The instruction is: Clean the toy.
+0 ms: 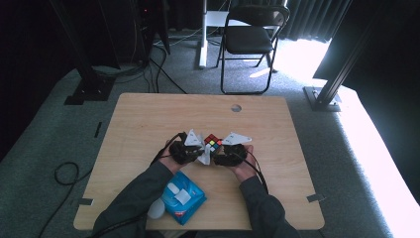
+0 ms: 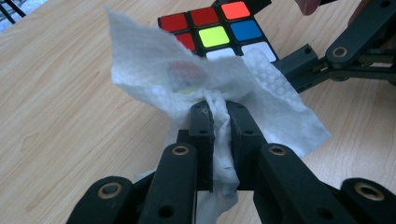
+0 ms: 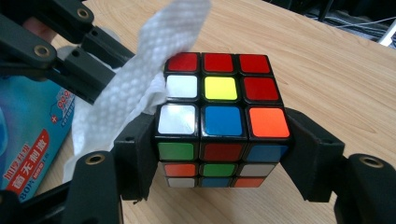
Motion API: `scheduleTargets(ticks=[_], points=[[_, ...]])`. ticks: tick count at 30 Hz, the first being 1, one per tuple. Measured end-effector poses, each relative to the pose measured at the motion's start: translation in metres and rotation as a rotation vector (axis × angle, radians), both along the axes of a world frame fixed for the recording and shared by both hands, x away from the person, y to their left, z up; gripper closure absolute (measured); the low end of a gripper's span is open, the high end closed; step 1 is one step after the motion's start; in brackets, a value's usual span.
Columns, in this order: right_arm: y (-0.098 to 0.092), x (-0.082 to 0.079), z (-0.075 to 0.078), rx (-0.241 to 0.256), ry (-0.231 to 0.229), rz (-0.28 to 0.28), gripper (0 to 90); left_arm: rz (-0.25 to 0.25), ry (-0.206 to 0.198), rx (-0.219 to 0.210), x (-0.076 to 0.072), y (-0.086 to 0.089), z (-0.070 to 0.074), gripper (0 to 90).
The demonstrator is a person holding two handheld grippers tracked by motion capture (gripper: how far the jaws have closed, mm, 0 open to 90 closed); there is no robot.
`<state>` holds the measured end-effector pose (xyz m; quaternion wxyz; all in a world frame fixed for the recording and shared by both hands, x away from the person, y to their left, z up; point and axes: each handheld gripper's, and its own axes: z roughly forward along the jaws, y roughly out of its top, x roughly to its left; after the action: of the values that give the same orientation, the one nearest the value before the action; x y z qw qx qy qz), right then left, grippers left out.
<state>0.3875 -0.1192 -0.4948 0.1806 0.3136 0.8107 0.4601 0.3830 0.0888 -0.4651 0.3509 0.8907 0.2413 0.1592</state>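
A scrambled Rubik's cube is held just above the middle of the wooden table. My right gripper is shut on the cube, one jaw on each side of it. My left gripper is shut on a white wipe, which is pressed against the cube from the side. In the high view the left gripper and the right gripper meet tip to tip, with the wipe hanging between them. In the right gripper view the wipe drapes over the cube's left edge.
A blue packet of wipes lies near the table's front edge by the person's left forearm, and shows as the packet in the right gripper view. A black folding chair stands beyond the table. A round hole marks the far side.
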Motion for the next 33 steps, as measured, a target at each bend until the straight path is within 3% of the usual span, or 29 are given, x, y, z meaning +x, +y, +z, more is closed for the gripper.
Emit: scheduleTargets(ticks=[12, 18, 27, 33], points=[[-0.003, -0.001, 0.007, 0.042, -0.009, 0.000, 34.3, -0.001, 0.030, 0.046, 0.003, -0.003, -0.007, 82.0], [-0.003, 0.000, 0.006, 0.041, -0.003, 0.009, 34.3, 0.003, 0.016, 0.036, 0.002, -0.001, -0.002, 81.9], [-0.003, 0.001, 0.004, 0.026, 0.002, 0.009, 34.3, 0.012, -0.006, -0.022, 0.002, 0.003, 0.011, 81.9], [-0.002, 0.000, 0.004, 0.025, 0.000, 0.001, 34.3, 0.000, 0.000, -0.008, 0.001, 0.000, 0.008, 81.9]])
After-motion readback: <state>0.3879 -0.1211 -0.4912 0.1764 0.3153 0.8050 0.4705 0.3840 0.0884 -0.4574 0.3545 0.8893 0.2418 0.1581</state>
